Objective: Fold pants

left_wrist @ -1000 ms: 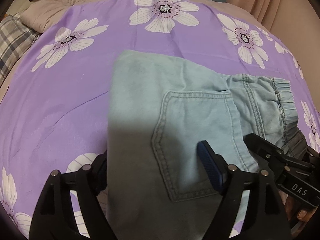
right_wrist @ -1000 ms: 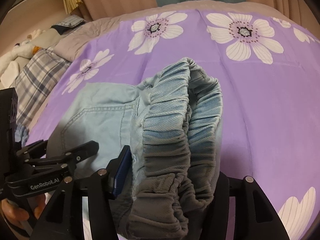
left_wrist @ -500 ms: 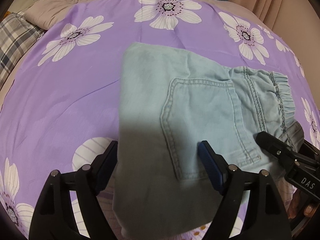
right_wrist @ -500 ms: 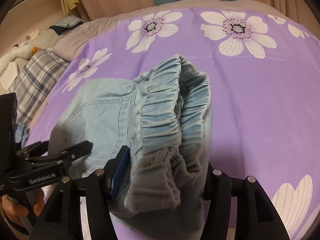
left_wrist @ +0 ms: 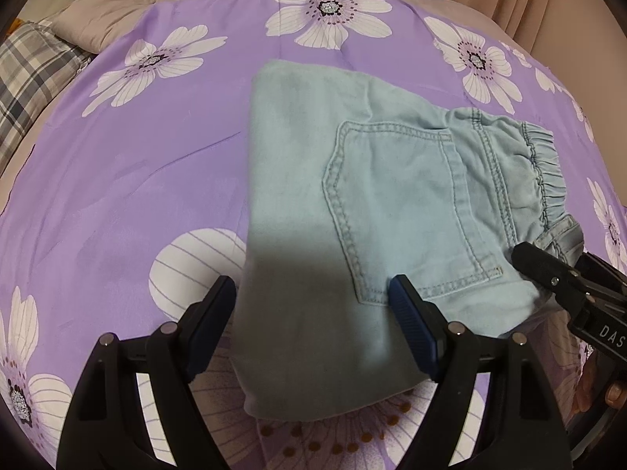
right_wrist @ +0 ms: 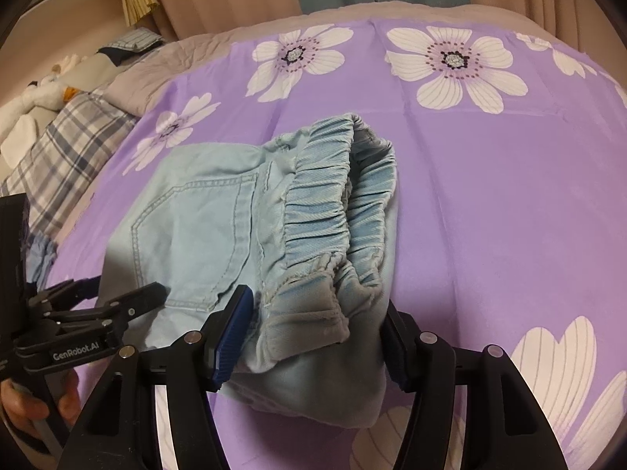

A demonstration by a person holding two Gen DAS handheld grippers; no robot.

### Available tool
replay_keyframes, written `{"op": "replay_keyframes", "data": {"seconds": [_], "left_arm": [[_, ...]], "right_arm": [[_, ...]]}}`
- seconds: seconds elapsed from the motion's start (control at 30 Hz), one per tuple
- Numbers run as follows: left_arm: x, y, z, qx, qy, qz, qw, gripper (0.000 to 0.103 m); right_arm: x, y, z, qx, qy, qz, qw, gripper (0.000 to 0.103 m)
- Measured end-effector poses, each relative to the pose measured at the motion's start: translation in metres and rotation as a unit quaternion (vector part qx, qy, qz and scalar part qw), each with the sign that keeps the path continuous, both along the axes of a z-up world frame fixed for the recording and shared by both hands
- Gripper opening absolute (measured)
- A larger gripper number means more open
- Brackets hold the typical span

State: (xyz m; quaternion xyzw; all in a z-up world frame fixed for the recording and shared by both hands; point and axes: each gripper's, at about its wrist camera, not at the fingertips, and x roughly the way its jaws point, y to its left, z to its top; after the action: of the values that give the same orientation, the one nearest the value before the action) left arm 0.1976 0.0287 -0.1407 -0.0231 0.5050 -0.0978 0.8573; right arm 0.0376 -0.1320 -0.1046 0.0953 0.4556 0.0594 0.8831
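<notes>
Back both spread tongs, left tongs (left_wrist: 313, 325) and just-widening right tongs (right_wrist: 313, 337), off the folded denim pants (left_wrist: 352, 203) without snagging the elastic waistband (right_wrist: 333, 211).

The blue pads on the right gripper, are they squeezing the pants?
Cannot tell. In the right wrist view the pants waistband lies between the right gripper pads, which have just been opening, but no clear gap or press shows.

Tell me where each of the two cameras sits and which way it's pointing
Left wrist: on the left gripper, looking down at the folded pants on the floral sheet; its own fingers show, open.
Right wrist: on the right gripper, looking down over the elastic waistband; its fingers straddle it, and a hand shows at lower left.
Shared: pants, sheet, plaid pillow, and each sees the other gripper.
</notes>
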Motion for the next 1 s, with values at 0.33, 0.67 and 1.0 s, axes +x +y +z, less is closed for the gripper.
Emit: {"op": "replay_keyframes", "data": {"seconds": [0.33,0.67,1.0], "left_arm": [[-0.009,0.000,0.008,0.000,0.002,0.005,1.0000,0.082],[-0.043,0.002,0.049,-0.005,-0.027,0.009,0.9996,0.086],[-0.081,0.008,0.087,-0.008,-0.052,0.019,0.9985,0.098]], "right_arm": [[-0.004,0.000,-0.004,0.012,0.008,-0.012,1.000,0.065],[-0.034,-0.001,0.027,0.004,-0.016,-0.017,1.000,0.065],[-0.072,0.021,0.069,-0.026,-0.059,0.023,0.998,0.076]]}}
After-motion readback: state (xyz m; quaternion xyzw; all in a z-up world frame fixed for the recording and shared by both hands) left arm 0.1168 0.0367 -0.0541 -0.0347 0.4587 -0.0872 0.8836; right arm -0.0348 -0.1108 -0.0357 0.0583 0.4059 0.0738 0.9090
